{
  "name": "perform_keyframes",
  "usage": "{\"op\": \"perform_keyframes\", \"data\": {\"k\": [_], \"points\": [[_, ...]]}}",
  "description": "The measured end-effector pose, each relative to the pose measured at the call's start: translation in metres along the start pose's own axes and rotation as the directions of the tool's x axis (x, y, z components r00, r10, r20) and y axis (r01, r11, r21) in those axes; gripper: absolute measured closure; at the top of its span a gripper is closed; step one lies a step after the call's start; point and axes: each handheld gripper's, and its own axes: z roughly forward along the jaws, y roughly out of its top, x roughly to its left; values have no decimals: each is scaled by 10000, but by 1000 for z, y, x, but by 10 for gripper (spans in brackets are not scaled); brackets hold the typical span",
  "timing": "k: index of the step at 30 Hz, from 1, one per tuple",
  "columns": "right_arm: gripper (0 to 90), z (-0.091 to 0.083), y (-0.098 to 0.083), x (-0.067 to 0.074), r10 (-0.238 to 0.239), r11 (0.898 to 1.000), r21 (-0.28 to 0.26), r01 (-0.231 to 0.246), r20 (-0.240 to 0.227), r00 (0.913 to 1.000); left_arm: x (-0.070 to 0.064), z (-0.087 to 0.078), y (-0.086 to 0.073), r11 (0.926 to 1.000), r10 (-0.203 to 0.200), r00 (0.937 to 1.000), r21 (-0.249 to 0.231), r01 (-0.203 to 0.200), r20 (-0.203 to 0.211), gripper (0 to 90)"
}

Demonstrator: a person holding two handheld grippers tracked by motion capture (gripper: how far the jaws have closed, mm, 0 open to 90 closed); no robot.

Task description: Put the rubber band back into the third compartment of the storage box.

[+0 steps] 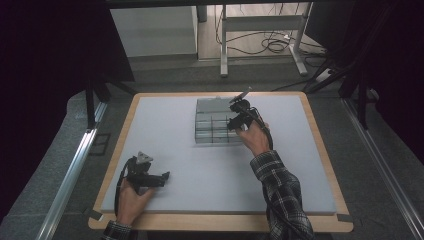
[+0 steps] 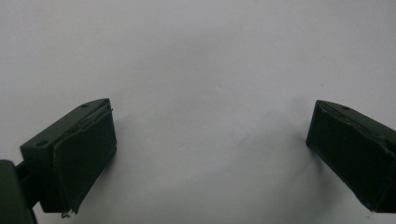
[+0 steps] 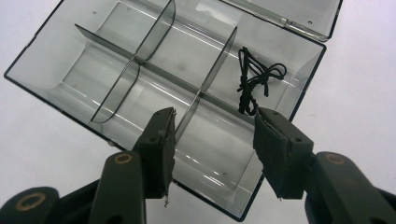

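Judged from the layout, well along: black cord [image 3: 254, 77] already lying loose in a corner compartment of the clear divided box [image 3: 70, 60], remaining compartments bare, lid [image 3: 280, 9] thrown back. Likely left: drawing the hand away and perhaps shutting the lid. From the high view, places the box toward the far edge of the table [image 1: 200, 165], slightly right of the middle, with the right claw [image 1: 234, 124] over its right end. From the right gripper view, finds that claw open above the compartments, gripping nothing, cord just beyond the tips. Near the near left corner, left claw [image 1: 165, 176] spread wide over bare table, empty. Cord too small to pick out from above; box's place on the table clear from there.
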Motion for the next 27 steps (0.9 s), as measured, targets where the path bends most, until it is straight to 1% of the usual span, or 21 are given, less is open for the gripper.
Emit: {"op": "perform_keyframes", "data": {"k": [4, 5, 6, 8, 9, 10, 11, 12, 13, 14, 16, 24, 27], "points": [[482, -1, -4, 3, -172, 9997, -174, 172, 8, 9999, 0, 0, 0, 10000, -2, 10000, -1, 2, 0, 14], [458, -2, -6, 5, -293, 9991, -308, 294, 44, 9996, 0, 0, 0, 10000, 1, 10000, 0, -1, -1, 14], [458, -2, -6, 5, -293, 9991, -308, 294, 44, 9996, 0, 0, 0, 10000, 1, 10000, 0, -1, -1, 14], [417, -3, -10, 8, -475, 9981, -381, 480, 136, 9988, 0, 0, 0, 10000, 2, 10000, 1, -2, 0, 14], [417, -3, -10, 8, -475, 9981, -381, 480, 136, 9988, 0, 0, 0, 10000, 2, 10000, 1, -2, -1, 14], [389, -3, -12, 9, -507, 9976, -459, 516, 200, 9985, 0, 0, 0, 10000, 3, 10000, 0, -3, -3, 14], [389, -3, -12, 9, -507, 9976, -459, 516, 200, 9985, 0, 0, 0, 10000, 3, 10000, 0, -3, -3, 14], [369, -3, -13, 9, -532, 9975, -464, 541, 211, 9984, 0, 0, 0, 10000, 0, 10000, -1, 0, -2, 14], [329, -3, -15, 10, -574, 9969, -519, 586, 228, 9981, 0, 0, 0, 10000, 1, 10000, 0, -1, -1, 14], [329, -3, -15, 10, -574, 9969, -519, 586, 228, 9981, 0, 0, 0, 10000, -1, 10000, -2, 1, -2, 14], [284, -4, -18, 10, -636, 9964, -550, 649, 250, 9977, 0, 0, 0, 10000, -1, 10000, -1, 1, -1, 14], [220, -13, -26, 10, -515, 9945, -901, 526, 144, 9986, 0, 0, 0, 10000, 2, 10000, -2, -2, -4, 14], [210, -15, -30, 10, -553, 9934, -996, 564, 139, 9984, 0, 0, 0, 10000, 1, 10000, -2, -1, -4, 14]]}}
